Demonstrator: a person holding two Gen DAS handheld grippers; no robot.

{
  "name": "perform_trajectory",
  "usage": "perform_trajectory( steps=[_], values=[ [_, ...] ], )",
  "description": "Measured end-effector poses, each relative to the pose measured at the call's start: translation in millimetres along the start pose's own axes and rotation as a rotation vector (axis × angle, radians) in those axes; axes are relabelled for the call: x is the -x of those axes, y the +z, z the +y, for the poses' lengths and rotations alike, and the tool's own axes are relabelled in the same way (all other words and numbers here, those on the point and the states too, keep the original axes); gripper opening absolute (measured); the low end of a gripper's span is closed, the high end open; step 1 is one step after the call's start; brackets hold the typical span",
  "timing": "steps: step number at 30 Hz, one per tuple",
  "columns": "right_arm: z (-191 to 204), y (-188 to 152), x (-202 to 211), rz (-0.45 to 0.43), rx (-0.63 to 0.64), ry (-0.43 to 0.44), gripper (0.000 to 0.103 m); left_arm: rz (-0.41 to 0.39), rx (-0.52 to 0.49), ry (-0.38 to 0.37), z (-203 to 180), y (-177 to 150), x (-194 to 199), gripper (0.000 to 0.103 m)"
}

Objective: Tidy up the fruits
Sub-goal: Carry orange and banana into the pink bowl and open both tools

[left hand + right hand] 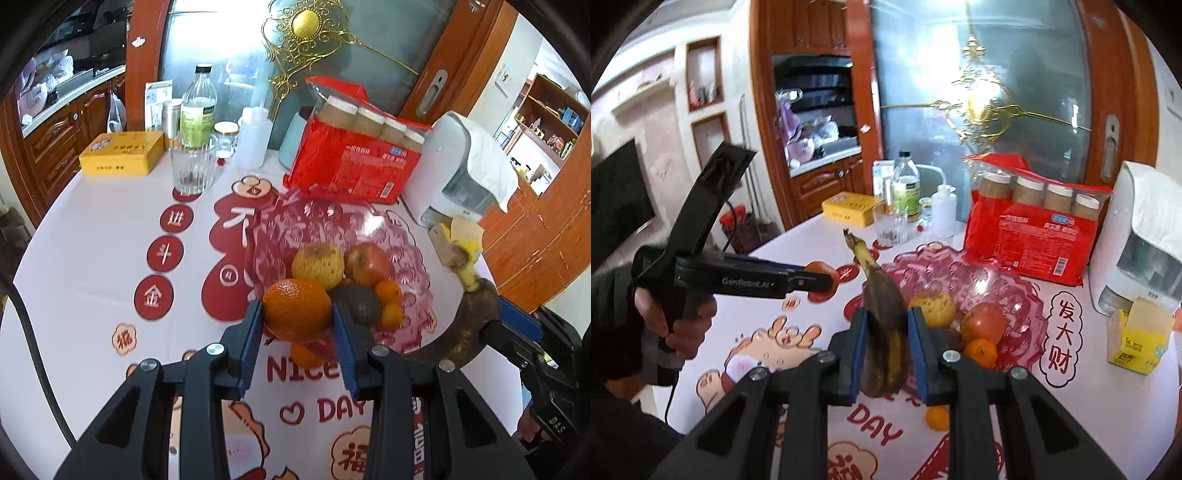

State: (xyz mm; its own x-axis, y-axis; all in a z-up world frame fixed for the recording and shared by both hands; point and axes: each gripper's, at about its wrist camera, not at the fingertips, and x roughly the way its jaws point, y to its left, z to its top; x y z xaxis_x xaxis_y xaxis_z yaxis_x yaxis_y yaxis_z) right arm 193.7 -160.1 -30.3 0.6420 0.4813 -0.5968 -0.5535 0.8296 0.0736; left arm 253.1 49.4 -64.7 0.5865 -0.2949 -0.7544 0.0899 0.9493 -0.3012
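My left gripper [297, 314] is shut on a large orange [295, 308], held just above the near rim of the pink glass fruit bowl [325, 218]. Inside the bowl lie a yellow citrus [318, 265], an apple [367, 263], an avocado [360, 304] and two small mandarins [389, 291]. My right gripper [886, 325] is shut on a dark overripe banana [884, 332], stem pointing up and away, lifted over the bowl [942, 269]. A loose mandarin [937, 417] rests on the tablecloth below the bowl. In the left wrist view the banana [476, 317] shows at the right.
A red bag of paper cups [354, 162], a white appliance [458, 170], a glass tumbler [192, 166], a bottle [198, 107], a yellow tin [122, 152] and a small yellow carton [1137, 338] stand around the bowl. A person's hand [677, 321] holds the left gripper.
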Motion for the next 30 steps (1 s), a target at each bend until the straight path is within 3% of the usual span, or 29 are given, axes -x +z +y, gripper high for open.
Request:
perform_trajectory(
  steps=[7,16,18,23,30],
  values=[
    [-51,-3,-30,-0.003,-0.125,-0.032,0.018,0.032,-0.038,0.000,-13,22,-31,0.036],
    [-95,-23,-61,0.115,-0.224,-0.122,0.018,0.086,-0.062,0.019,-28,27,-71,0.038],
    [-98,-25,-59,0.106,-0.251,-0.107,0.018,0.089,-0.058,0.023,-29,26,-74,0.041],
    [-97,-28,-57,0.127,-0.259,-0.124,0.021,0.088,-0.056,0.036,-30,26,-70,0.065],
    [-88,-35,-46,0.141,-0.256,-0.153,0.034,0.114,-0.014,0.033,-25,15,-51,0.079]
  ],
)
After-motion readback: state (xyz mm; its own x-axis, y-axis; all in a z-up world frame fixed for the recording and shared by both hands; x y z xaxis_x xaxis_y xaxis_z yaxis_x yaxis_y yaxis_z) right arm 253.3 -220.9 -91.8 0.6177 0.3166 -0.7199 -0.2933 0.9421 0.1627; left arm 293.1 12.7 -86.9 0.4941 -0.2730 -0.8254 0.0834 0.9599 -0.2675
